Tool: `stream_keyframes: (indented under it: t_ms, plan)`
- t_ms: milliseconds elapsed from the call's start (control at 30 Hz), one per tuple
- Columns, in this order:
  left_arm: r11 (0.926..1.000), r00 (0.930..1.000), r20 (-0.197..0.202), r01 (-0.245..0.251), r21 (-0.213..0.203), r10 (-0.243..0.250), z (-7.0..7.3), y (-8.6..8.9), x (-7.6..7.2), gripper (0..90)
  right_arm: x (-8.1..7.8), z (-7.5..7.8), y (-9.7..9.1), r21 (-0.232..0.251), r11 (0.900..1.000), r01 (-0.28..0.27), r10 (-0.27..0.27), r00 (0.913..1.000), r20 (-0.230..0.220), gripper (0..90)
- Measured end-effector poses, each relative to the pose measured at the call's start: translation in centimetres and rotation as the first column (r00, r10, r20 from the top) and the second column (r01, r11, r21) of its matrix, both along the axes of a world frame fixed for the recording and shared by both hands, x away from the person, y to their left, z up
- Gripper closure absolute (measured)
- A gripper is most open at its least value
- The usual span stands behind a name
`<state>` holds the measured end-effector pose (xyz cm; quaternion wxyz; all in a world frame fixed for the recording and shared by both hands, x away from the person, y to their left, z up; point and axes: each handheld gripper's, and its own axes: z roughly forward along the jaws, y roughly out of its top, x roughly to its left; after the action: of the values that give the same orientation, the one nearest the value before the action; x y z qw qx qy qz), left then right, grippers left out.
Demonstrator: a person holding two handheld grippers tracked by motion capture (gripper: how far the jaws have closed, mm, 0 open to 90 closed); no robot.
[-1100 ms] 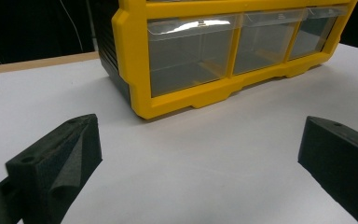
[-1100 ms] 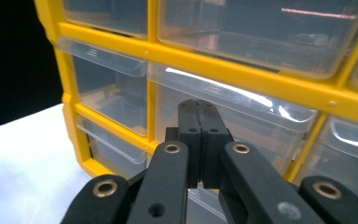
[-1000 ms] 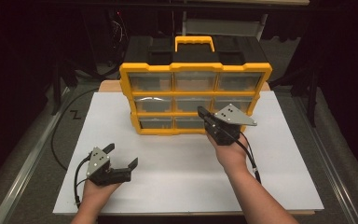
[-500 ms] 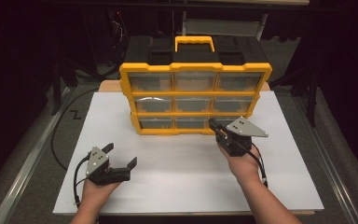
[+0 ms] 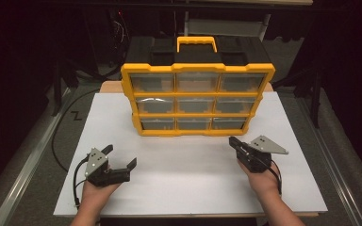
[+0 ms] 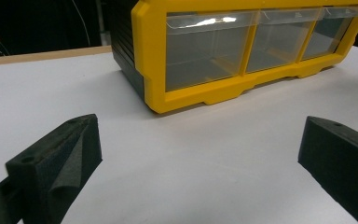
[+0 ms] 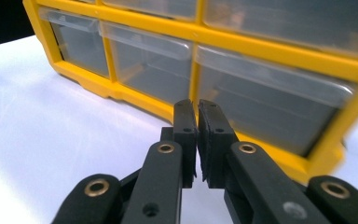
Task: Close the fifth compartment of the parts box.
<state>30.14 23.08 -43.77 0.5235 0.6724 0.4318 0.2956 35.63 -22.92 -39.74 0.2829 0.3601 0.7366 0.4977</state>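
Two grippers are seen over a white board [image 5: 193,188] that lies on the table, with a yellow drawer cabinet [image 5: 198,100] standing at the board's far end. In the high view the cabinet is placed at twelve o'clock from the board's middle, upright, its yellow frame facing the person and a yellow handle [image 5: 196,43] set on its black top. Nine clear drawers are counted in its front, in three rows of three, all pushed in.

The left gripper [image 5: 119,157] is held at about eight o'clock from the board's middle, well apart from the cabinet. Its jaws are spread wide with nothing between them; in the left gripper view [image 6: 196,154] bare white board is seen between the two black pads, and the cabinet's lower left corner is found at twelve o'clock beyond them.

The right gripper [image 5: 233,141] is held at about four o'clock from the board's middle, near the cabinet's lower right corner but not touching it. Its jaws are brought together, only a thin slit being left between the pads, and nothing is gripped. In the right gripper view [image 7: 196,108] the closed tips are pointed at the bottom row of drawers, with the bottom right drawer [image 7: 270,107] lying just behind them at one o'clock. A grey three-cornered plate [image 5: 266,145] is carried on top of this gripper.
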Motion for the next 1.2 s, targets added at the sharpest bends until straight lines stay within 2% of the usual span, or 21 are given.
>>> stream_keyframes:
  t_ms: [100,133,200,300,500,600,633,667,700,733,767,800,833,933,967,1100,1133,1167,1200]
  plan:
    - [1.0000,1.0000,-0.002,-0.002,-0.002,0.002,0.0,0.1,0.0,0.0,-0.7,-0.2,-1.5,0.008,0.9999,0.007,-0.007,1.0000,-0.004,87.0]
    - [1.0000,1.0000,-0.004,-0.002,0.002,0.002,-0.1,0.1,0.0,0.0,-0.7,-0.2,-1.5,0.008,0.9999,0.007,-0.007,1.0000,-0.004,87.0]
    - [0.9999,1.0000,-0.005,0.000,0.012,0.000,-0.1,0.0,0.0,0.1,-1.6,-0.6,-3.1,0.018,0.9996,0.024,-0.024,0.9997,-0.010,86.9]
    - [0.9998,1.0000,-0.007,-0.002,0.019,0.002,-0.1,-0.1,0.0,0.1,-2.1,-1.5,-4.1,0.024,0.9992,0.032,-0.031,0.9987,-0.040,86.9]
    - [0.9998,0.9999,-0.003,0.012,0.017,-0.012,-0.1,-0.4,0.0,0.0,-1.8,-1.7,-4.2,0.022,0.9990,0.040,-0.039,0.9983,-0.044,84.1]
    - [0.9998,0.9999,-0.003,0.015,0.015,-0.015,0.0,-0.3,0.0,0.0,-1.4,-2.0,-3.9,0.021,0.9991,0.037,-0.036,0.9977,-0.057,79.8]
    - [0.9998,0.9999,-0.004,0.016,0.014,-0.016,0.0,-0.3,0.0,0.1,-1.4,-2.0,-3.8,0.014,0.9992,0.037,-0.036,0.9977,-0.058,77.4]
    - [0.9997,0.9998,-0.005,0.021,0.012,-0.021,-0.1,-0.3,0.0,0.1,-1.3,-2.2,-3.8,0.013,0.9995,0.030,-0.029,0.9973,-0.068,69.4]
    - [0.9997,0.9998,-0.005,0.021,0.012,-0.021,-0.1,-0.3,0.0,0.1,-1.3,-2.2,-3.8,0.013,0.9995,0.030,-0.029,0.9973,-0.068,69.4]
    - [0.9997,0.9997,-0.005,0.023,0.013,-0.023,-0.1,-0.3,0.0,0.1,-1.1,-2.3,-3.9,0.015,0.9996,0.022,-0.021,0.9959,-0.087,60.9]
    - [0.9996,0.9997,-0.006,0.024,0.013,-0.024,-0.1,-0.3,0.0,0.1,-1.1,-2.3,-3.9,0.015,0.9996,0.022,-0.021,0.9959,-0.087,60.9]
    - [0.9996,0.9997,-0.007,0.025,0.014,-0.025,-0.1,-0.3,0.1,0.1,-1.1,-2.4,-3.9,0.024,0.9996,0.018,-0.016,0.9950,-0.099,55.8]
    - [0.9996,0.9997,-0.008,0.025,0.011,-0.025,-0.1,-0.3,0.1,0.1,-0.9,-2.5,-3.9,0.023,0.9997,0.011,-0.009,0.9941,-0.108,43.7]
    - [0.9996,0.9997,-0.005,0.026,0.009,-0.026,0.0,-0.2,0.0,0.0,-1.0,-2.6,-3.8,0.007,0.9999,0.012,-0.011,0.9955,-0.094,28.4]
    - [0.9996,0.9997,-0.005,0.026,0.009,-0.026,0.0,-0.2,0.0,0.0,-1.0,-2.6,-3.8,0.007,0.9999,0.012,-0.011,0.9955,-0.094,28.4]
    - [0.9997,0.9998,-0.002,0.021,0.010,-0.021,0.0,-0.2,0.0,0.0,-1.3,-2.4,-3.6,0.007,0.9995,0.029,-0.029,0.9972,-0.069,14.7]
    - [0.9997,0.9998,-0.001,0.021,0.009,-0.021,0.0,-0.2,0.0,0.0,-1.4,-2.3,-3.5,0.018,0.9993,0.033,-0.032,0.9975,-0.064,11.4]
    - [0.9997,0.9998,-0.001,0.021,0.009,-0.021,0.0,-0.2,0.0,0.0,-1.5,-2.0,-3.6,0.033,0.9986,0.042,-0.040,0.9976,-0.057,2.5]
    - [0.9998,0.9998,0.000,0.020,0.005,-0.020,0.0,-0.1,0.0,0.0,-1.6,-1.9,-3.6,0.044,0.9984,0.036,-0.033,0.9975,-0.062,1.0]
